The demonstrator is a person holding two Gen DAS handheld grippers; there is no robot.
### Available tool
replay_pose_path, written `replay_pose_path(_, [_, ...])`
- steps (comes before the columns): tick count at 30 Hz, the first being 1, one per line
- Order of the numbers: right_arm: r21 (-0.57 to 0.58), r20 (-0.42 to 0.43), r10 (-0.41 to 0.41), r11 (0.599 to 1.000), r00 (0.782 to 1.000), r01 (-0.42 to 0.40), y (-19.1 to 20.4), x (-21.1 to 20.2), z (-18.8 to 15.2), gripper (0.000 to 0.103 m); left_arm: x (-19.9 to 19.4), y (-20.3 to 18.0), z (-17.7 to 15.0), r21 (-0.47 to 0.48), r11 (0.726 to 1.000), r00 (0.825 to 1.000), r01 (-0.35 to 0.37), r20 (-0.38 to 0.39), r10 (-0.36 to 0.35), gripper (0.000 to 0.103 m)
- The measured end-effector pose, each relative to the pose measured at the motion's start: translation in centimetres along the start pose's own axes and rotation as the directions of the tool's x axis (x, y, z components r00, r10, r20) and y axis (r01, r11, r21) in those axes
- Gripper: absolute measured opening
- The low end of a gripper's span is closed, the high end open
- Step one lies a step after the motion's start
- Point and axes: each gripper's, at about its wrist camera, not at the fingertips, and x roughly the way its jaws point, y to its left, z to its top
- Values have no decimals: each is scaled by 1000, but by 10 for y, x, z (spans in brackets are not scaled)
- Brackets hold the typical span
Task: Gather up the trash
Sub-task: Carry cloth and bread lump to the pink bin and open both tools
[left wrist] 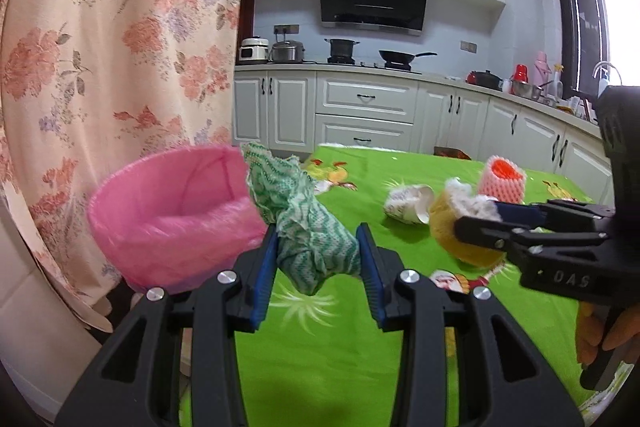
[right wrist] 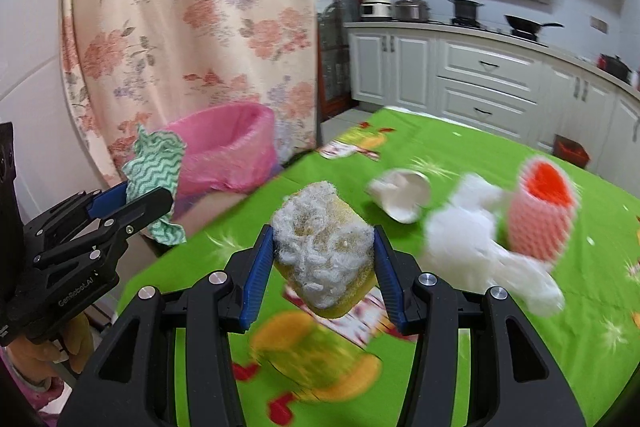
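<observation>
Pinching a crumpled green-and-white wavy-patterned cloth (left wrist: 316, 247), the left gripper (left wrist: 318, 263) has its blue pads pressed against both sides of the wad, which is held clear above the desk (left wrist: 344, 367) and its green printed covering. The cloth's upper end reaches toward the rim of the pink-lined bin (left wrist: 176, 203), which stands just beside the desk's edge in front of a floral curtain (left wrist: 120, 27).

The right gripper (right wrist: 324, 259) is closed on a yellow sponge (right wrist: 326, 255) with a frayed white scouring face turned toward the camera; the sponge is lifted off the desk (right wrist: 460, 155). From the right wrist view the left gripper (right wrist: 132, 205) appears to the near side of the bin (right wrist: 224, 151), the cloth (right wrist: 154, 163) overlapping the bin's liner in the picture; actual contact cannot be confirmed.

Items lying on the desk, on the side of the sponge away from the bin: a crushed white paper cup (right wrist: 400, 195) on its side, a white fluffy wad (right wrist: 480, 239), blurred, and an upright pink foam net sleeve (right wrist: 540, 215) with an orange interior. The wad lies between cup and sleeve, touching or just beside the sleeve. In the left wrist view the cup (left wrist: 408, 203) and sleeve (left wrist: 502, 179) are also visible beyond the right gripper (left wrist: 476, 215).
</observation>
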Motion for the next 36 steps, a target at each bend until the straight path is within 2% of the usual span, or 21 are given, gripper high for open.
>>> replay_pose_path(4, [-11, 6, 42, 999, 999, -42, 17, 17, 24, 48, 0, 26, 16, -9, 999, 999, -35, 4, 35, 39])
replay_pose_path(9, [-3, 21, 131, 991, 991, -131, 35, 39, 55, 48, 11, 71, 42, -47, 996, 998, -71, -6, 70, 40])
replay_pose_path(15, [-33, 13, 149, 988, 989, -148, 60, 65, 84, 48, 43, 120, 67, -50, 994, 995, -98, -24, 97, 41])
replay_pose_path(18, [-5, 15, 159, 987, 987, -159, 63, 79, 95, 48, 57, 140, 72, -55, 991, 993, -120, -30, 118, 41])
replay_pose_path(21, [18, 7, 161, 987, 987, -161, 65, 97, 108, 48, 69, 160, 71, -85, 991, 994, -104, -44, 100, 42])
replay_pose_path(23, [29, -1, 160, 987, 987, -160, 68, 108, 116, 49, 73, 166, 69, -99, 990, 994, -98, -48, 94, 46])
replay_pose_path(25, [30, -7, 162, 986, 987, -162, 73, 118, 123, 51, 77, 173, 67, -108, 989, 995, -96, -46, 92, 64])
replay_pose_path(27, [29, -12, 170, 985, 985, -169, 79, 127, 128, 55, 80, 177, 64, -108, 990, 995, -94, -54, 89, 75])
replay_pose_path(32, [42, -21, 202, 979, 979, -201, 85, 141, 135, 58, 70, 193, 61, -132, 978, 986, -162, -55, 156, 76])
replay_pose_path(33, [46, -22, 216, 976, 976, -215, 86, 142, 136, 59, 63, 197, 60, -144, 974, 984, -177, -46, 172, 78])
replay_pose_path(36, [42, -30, 234, 972, 972, -233, 93, 146, 138, 68, 46, 201, 60, -157, 964, 976, -216, -26, 214, 87])
